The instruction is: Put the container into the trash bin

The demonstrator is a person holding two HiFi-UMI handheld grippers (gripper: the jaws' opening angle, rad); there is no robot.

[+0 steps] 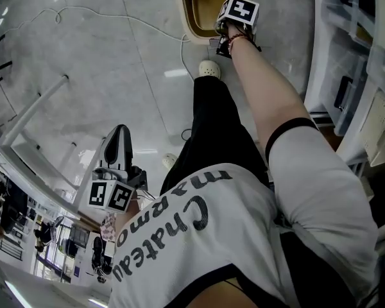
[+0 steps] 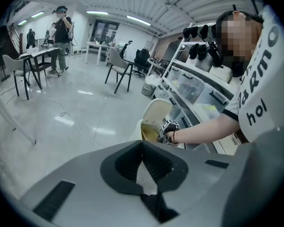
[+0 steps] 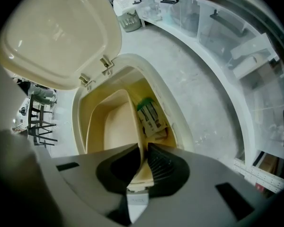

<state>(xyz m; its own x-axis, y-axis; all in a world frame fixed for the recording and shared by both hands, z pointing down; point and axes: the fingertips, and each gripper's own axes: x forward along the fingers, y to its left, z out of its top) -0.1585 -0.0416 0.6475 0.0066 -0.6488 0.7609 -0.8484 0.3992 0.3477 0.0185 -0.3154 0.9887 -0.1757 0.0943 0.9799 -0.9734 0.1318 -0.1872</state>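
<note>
The cream trash bin (image 3: 182, 126) stands on the floor with its lid (image 3: 61, 32) swung up. A tan plastic container (image 3: 111, 126) hangs inside the bin's mouth. My right gripper (image 3: 144, 150) points steeply down, shut on the container's thin side wall. Beside the container, inside the bin, lies a green-labelled packet (image 3: 151, 118). In the head view the right gripper (image 1: 236, 15) hovers over the bin (image 1: 187, 18) at arm's length. My left gripper (image 1: 119, 147) is held low at my left, far from the bin. Its jaws (image 2: 143, 161) meet at the tips with nothing between them.
White shelving with clear drawers (image 3: 227, 46) curves close around the bin's right side. A thin cable (image 1: 115, 18) trails over the grey floor. My foot in a white shoe (image 1: 209, 69) stands next to the bin. Chairs, tables (image 2: 33, 60) and people are farther back.
</note>
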